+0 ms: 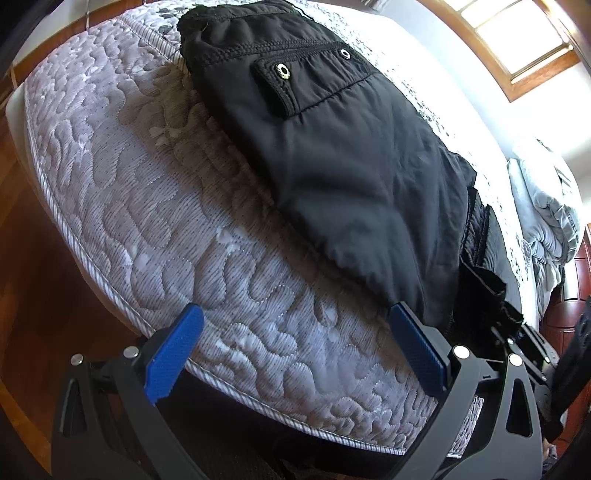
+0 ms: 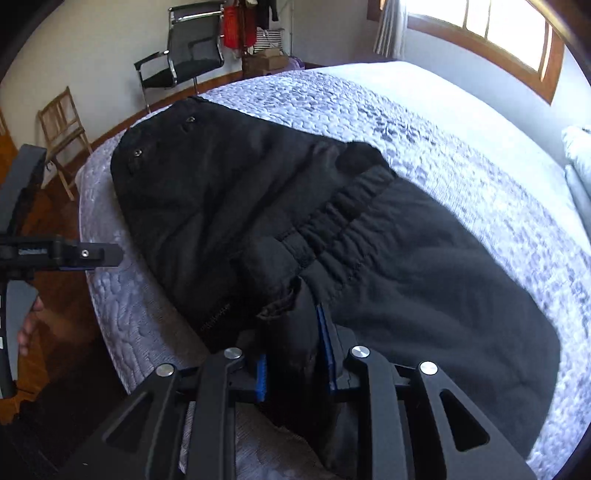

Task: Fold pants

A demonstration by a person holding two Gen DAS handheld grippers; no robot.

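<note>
On the left, the left gripper hangs over the near edge of the mattress. Its two blue fingers are wide apart and hold nothing. One finger is just beside the edge of the black pants, but I cannot tell if it touches them.

The pants lie flat on the mattress, near its front edge. They look folded over part of the way, with the stretchy waistband lying across the middle and a pocket flap with shiny snaps on top.

On the right, the right gripper is pinching a bunch of the black cloth between its blue fingers. So I think a fold is being made right now. Next, the empty gripper likely needs to grab the near edge too, so both can lift the cloth over together and lay it down smooth.

Around the bed there is a wooden chair, a black office chair and a bright window. A gray blanket is bunched at the far right, well apart from the pants. Nothing seems to block the fold.
</note>
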